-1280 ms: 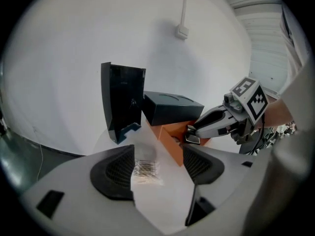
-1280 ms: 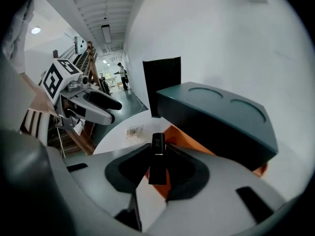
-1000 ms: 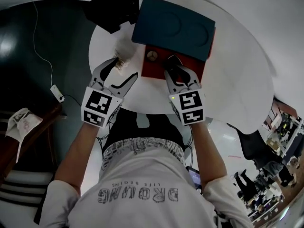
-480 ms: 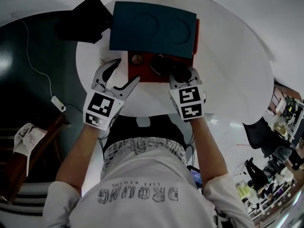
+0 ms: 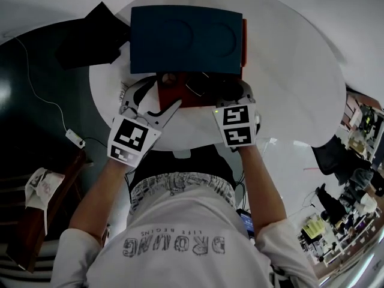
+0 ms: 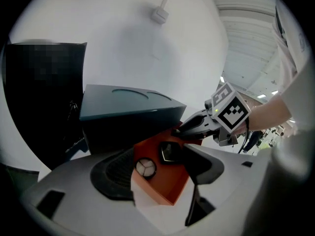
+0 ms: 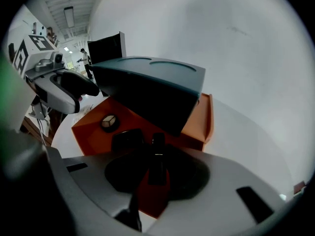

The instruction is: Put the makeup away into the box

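An orange box (image 5: 177,95) stands on the white round table (image 5: 288,89) with its dark teal lid (image 5: 186,38) raised behind it. Inside lie a round compact (image 6: 145,167) with a white patterned top and a black square compact (image 6: 171,151). My right gripper (image 5: 231,90) hangs over the box's near right part, shut on a slim black makeup tube (image 7: 158,146) that points down into the box. My left gripper (image 5: 153,99) is open, and the box's near left corner (image 6: 165,188) lies between its jaws without being pressed.
A black object (image 5: 90,41) sits at the table's far left edge. Below the table on the left, a white cable with a small adapter (image 5: 75,138) lies on the dark floor. The person's torso is close to the table's near edge.
Both grippers have moved forward to the box. The right one has sunk over the box's interior with the black tube, and the left one has come round the near left corner.
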Demonstrator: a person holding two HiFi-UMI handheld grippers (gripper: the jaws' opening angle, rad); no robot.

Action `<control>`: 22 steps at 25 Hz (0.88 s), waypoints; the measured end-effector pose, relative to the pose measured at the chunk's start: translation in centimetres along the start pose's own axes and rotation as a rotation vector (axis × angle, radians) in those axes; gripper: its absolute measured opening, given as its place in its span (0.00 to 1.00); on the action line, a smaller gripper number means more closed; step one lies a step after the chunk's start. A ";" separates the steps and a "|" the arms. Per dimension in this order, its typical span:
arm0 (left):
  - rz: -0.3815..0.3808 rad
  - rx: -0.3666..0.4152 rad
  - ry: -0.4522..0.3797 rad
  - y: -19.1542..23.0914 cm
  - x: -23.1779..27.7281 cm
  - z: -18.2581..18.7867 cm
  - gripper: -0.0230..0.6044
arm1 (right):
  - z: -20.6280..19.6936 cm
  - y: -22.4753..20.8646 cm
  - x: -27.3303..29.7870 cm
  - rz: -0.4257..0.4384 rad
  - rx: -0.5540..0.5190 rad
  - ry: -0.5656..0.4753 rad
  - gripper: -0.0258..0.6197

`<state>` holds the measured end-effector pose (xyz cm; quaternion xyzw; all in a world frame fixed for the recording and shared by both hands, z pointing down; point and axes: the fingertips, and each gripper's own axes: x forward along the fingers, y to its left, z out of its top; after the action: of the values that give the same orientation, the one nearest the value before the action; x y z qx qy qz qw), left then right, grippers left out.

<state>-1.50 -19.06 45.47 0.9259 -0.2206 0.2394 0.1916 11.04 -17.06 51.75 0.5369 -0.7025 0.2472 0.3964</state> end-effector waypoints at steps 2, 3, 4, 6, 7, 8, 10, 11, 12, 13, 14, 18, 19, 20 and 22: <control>-0.032 0.011 0.006 -0.4 0.2 -0.1 0.56 | -0.2 -0.1 0.2 -0.021 0.004 0.018 0.20; -0.047 0.015 0.009 -0.7 0.3 -0.1 0.56 | -0.3 -0.2 0.3 -0.032 0.004 0.029 0.20; -0.060 0.019 0.012 -0.8 0.4 -0.1 0.56 | -0.4 -0.2 0.4 -0.045 0.002 0.040 0.20; -0.082 0.020 0.017 -1.0 0.5 -0.1 0.56 | -0.7 -0.4 0.5 -0.071 0.001 0.066 0.20; -0.090 0.020 0.019 -1.1 0.5 -0.1 0.56 | -0.8 -0.5 0.6 -0.082 0.002 0.078 0.20; -0.096 0.021 0.021 -1.0 0.6 -0.2 0.56 | -0.9 -0.6 0.6 -0.090 0.002 0.090 0.20; -0.106 0.024 0.024 -1.0 0.5 -0.2 0.56 | -1.1 -0.7 0.8 -0.103 -0.006 0.117 0.20; -0.111 0.025 0.026 -0.9 0.5 -0.2 0.56 | -1.3 -0.7 0.8 -0.109 -0.015 0.132 0.20; -0.115 0.027 0.027 -0.9 0.5 -0.3 0.56 | -1.5 -0.7 0.9 -0.115 -0.027 0.148 0.20; -0.119 0.028 0.028 -0.8 0.5 -0.2 0.56 | -1.7 -0.6 1.0 -0.121 -0.041 0.166 0.20; -0.122 0.029 0.027 -0.7 0.5 -0.2 0.56 | -1.9 -0.6 1.2 -0.128 -0.057 0.185 0.20; -0.132 0.029 0.023 -0.6 0.5 0.1 0.56 | -2.3 -0.5 1.7 -0.150 -0.106 0.258 0.20; -0.135 0.029 0.022 -0.6 0.5 0.2 0.56 | -2.3 -0.5 1.8 -0.153 -0.109 0.271 0.21; -0.139 0.028 0.022 -0.7 0.6 0.2 0.56 | -2.4 -0.6 1.9 -0.155 -0.111 0.283 0.20; -0.143 0.026 0.022 -0.8 0.6 0.1 0.56 | -2.5 -0.6 2.1 -0.155 -0.120 0.305 0.21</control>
<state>-0.61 -18.67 45.48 0.9391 -0.1487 0.2381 0.1984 12.14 -16.50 54.80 0.5211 -0.6043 0.2523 0.5474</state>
